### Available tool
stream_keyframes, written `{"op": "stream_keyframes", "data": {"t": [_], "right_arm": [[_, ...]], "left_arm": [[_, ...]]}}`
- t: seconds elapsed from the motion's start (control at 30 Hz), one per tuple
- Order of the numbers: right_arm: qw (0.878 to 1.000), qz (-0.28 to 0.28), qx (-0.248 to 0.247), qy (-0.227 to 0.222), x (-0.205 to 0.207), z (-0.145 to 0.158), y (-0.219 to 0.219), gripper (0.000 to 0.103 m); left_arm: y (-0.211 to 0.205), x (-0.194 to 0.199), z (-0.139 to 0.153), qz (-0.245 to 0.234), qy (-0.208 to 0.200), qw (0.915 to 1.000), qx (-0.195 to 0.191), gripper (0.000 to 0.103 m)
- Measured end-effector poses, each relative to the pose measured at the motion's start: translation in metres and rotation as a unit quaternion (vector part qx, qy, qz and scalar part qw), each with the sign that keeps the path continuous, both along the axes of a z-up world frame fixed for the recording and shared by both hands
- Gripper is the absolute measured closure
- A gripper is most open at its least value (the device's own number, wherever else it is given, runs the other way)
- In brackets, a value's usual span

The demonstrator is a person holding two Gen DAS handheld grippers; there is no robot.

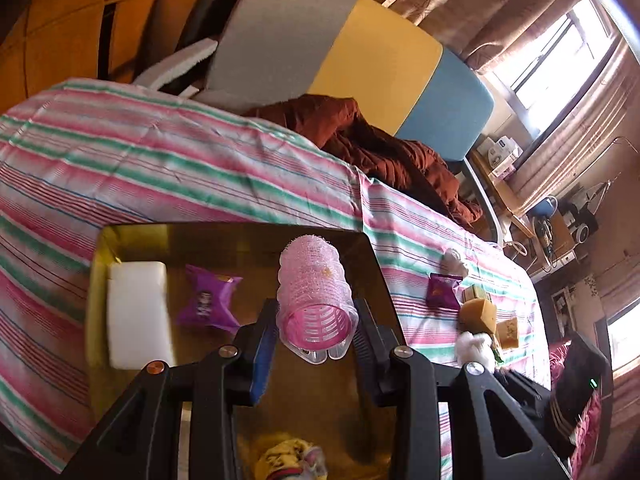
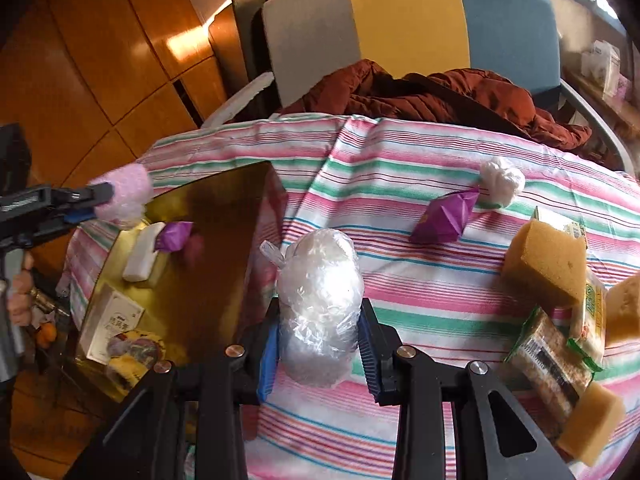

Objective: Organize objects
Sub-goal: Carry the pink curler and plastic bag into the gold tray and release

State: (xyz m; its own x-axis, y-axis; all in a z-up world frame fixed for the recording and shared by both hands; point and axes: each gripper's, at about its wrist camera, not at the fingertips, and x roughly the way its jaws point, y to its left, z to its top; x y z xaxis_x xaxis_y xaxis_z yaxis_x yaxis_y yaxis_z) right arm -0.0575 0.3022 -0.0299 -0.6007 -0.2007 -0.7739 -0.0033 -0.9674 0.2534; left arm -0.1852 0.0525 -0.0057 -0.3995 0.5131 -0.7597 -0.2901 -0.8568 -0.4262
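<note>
Left gripper (image 1: pixel 316 320): clamped on 1 pink hair roller (image 1: pixel 314 300), long axis running forward along the fingers, held over the gold tray (image 1: pixel 96 280). Right gripper (image 2: pixel 318 336): clamped on 1 clear plastic bag bundle (image 2: pixel 320 300), over the striped cloth (image 2: pixel 400 320), just right of the tray; left hand judged nearer. Tray contents counted: 1 white block (image 1: pixel 136 312), 1 purple packet (image 1: pixel 208 300). Farther on the cloth: 3 yellow sponges (image 2: pixel 548 264).
</note>
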Motion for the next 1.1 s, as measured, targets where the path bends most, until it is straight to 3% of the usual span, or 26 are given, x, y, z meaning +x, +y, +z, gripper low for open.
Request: {"op": "stream_keyframes", "data": {"t": [0.07, 0.13, 0.2, 0.33, 0.57, 0.73, 0.83, 0.97, 1.03, 1.1], "right_arm": [[1.0, 0.016, -0.001, 0.007, 0.006, 0.005, -0.017, 0.067], [0.999, 0.032, -0.004, 0.011, 0.011, 0.009, -0.033, 0.067], [0.999, 0.048, -0.007, 0.013, 0.015, 0.011, -0.048, 0.067], [0.997, 0.079, -0.008, 0.009, 0.013, 0.01, -0.076, 0.067], [0.989, 0.146, -0.008, -0.012, 0.018, -0.007, -0.124, 0.067], [0.987, 0.162, -0.008, -0.02, 0.016, -0.021, -0.146, 0.066], [0.988, 0.154, 0.014, -0.004, 0.009, -0.021, -0.15, 0.066], [0.985, 0.171, -0.003, -0.004, -0.011, -0.018, -0.157, 0.066], [0.983, 0.183, -0.012, -0.01, -0.022, -0.02, -0.164, 0.062], [0.983, 0.183, -0.008, -0.017, -0.029, -0.027, -0.171, 0.047]], "left_arm": [[0.01, -0.006, -0.009, 0.006, -0.003, 1.0, -0.007, 0.066], [0.011, -0.013, -0.015, 0.024, -0.015, 0.9996, -0.006, 0.057], [0.006, -0.014, -0.013, 0.032, -0.018, 0.9993, 0.011, 0.053], [-0.014, -0.005, 0.0, 0.045, -0.004, 0.9988, 0.017, 0.053], [-0.057, 0.038, 0.017, 0.066, 0.039, 0.997, -0.008, 0.053], [-0.078, 0.072, 0.01, 0.083, 0.042, 0.9956, 0.0, 0.053], [-0.088, 0.09, 0.002, 0.093, 0.034, 0.9951, 0.008, 0.053], [-0.098, 0.108, -0.002, 0.104, 0.036, 0.9939, 0.01, 0.053], [-0.103, 0.113, -0.005, 0.108, 0.03, 0.9936, 0.013, 0.053], [-0.105, 0.118, -0.007, 0.109, 0.028, 0.9937, 0.009, 0.053]]}}
